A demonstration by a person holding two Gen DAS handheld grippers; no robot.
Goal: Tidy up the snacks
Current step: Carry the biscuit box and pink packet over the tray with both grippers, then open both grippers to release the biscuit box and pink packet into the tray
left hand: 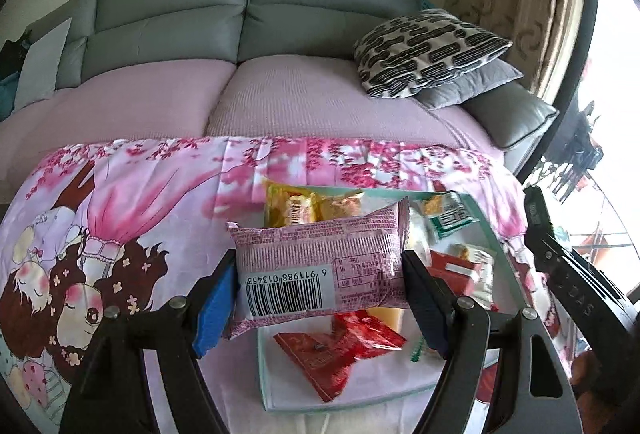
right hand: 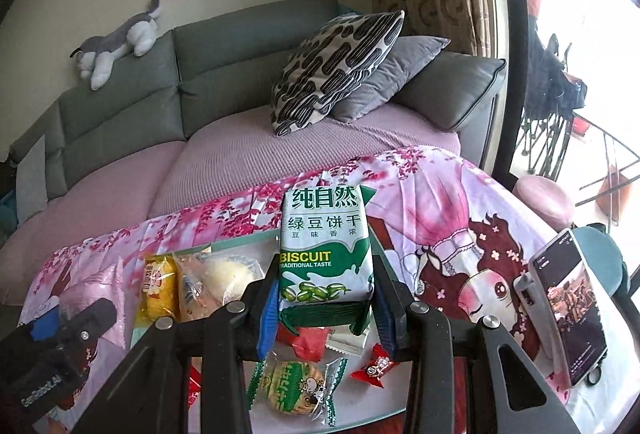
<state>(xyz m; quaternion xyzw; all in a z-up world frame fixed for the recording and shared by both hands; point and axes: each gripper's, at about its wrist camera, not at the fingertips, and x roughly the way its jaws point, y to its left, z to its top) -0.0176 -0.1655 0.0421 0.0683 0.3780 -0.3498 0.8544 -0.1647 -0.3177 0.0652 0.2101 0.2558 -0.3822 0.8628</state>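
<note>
A: What writing can you read?

B: The green biscuit pack (right hand: pixel 326 254) says "BISCUIT, TRADITIONAL TASTE" under large Chinese characters, with green beans pictured at the bottom. The pink snack pack (left hand: pixel 320 266) shows its back: a barcode with digits 6 911988 013453 and fine print too small to read.

A: And the jaws?

B: The left gripper (left hand: pixel 320 298) stands fairly wide, its blue pads pressing both ends of the pink snack pack, held above the glass tray (left hand: pixel 280 406). The right gripper (right hand: pixel 326 308) is narrower, clamped on the lower sides of the green biscuit pack, which stands upright over the tray.

A: What lies in the tray?

B: A yellow packet (right hand: pixel 160 286), a red wrapper (left hand: pixel 340 354) and a round cookie in clear wrap (right hand: pixel 296 386). A phone (right hand: pixel 568 314) leans on the pink cartoon cloth (left hand: pixel 120 234).
</note>
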